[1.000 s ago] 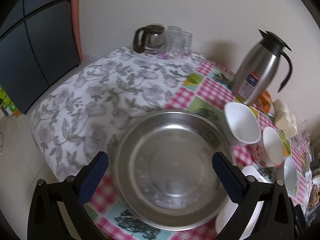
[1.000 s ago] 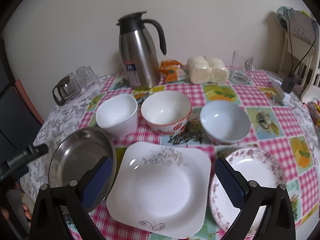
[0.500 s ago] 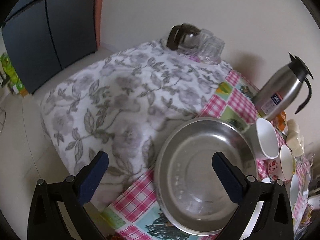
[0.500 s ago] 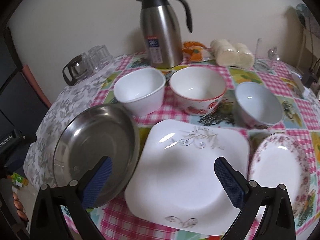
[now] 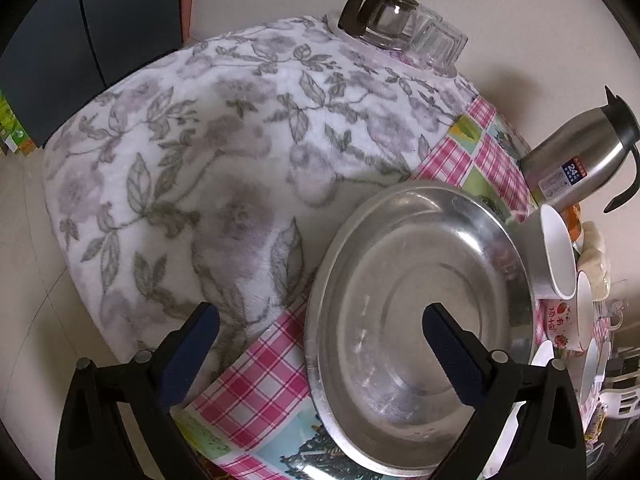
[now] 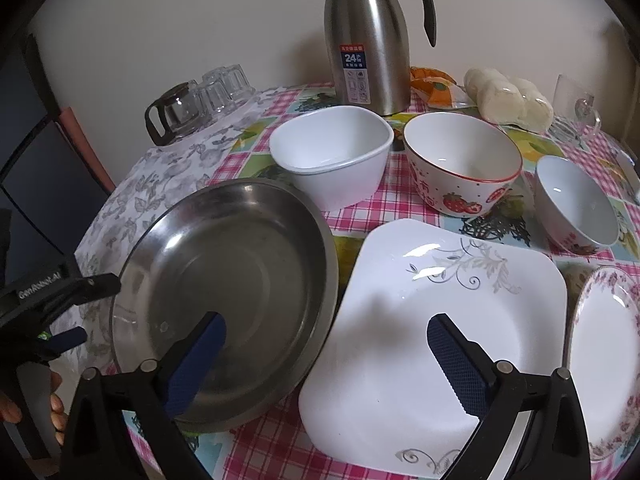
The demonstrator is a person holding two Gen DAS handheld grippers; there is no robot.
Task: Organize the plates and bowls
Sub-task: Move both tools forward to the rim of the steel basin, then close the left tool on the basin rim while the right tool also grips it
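right wrist view: right tool [image 6: 324, 354] open, holding nothing, straddling the gap between steel plate [image 6: 224, 300] and square white plate [image 6: 432, 340] on the counter [image 6: 500, 228]. floral plate [image 6: 608, 360] to the right; white bowl [image 6: 332, 160], strawberry bowl [image 6: 460, 174], small bowl [image 6: 572, 208] behind. left tool [image 5: 320, 344] open over the steel plate's near-left rim.

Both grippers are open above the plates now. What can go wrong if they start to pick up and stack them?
1. The steel plate lies close to the table's edge beside the left gripper; a push there could probably slide it off.
2. The steel plate's rim seems to overlap the square white plate below the right gripper; lifting one may drag the other.
3. The white bowl stands close behind the steel plate and could be knocked.
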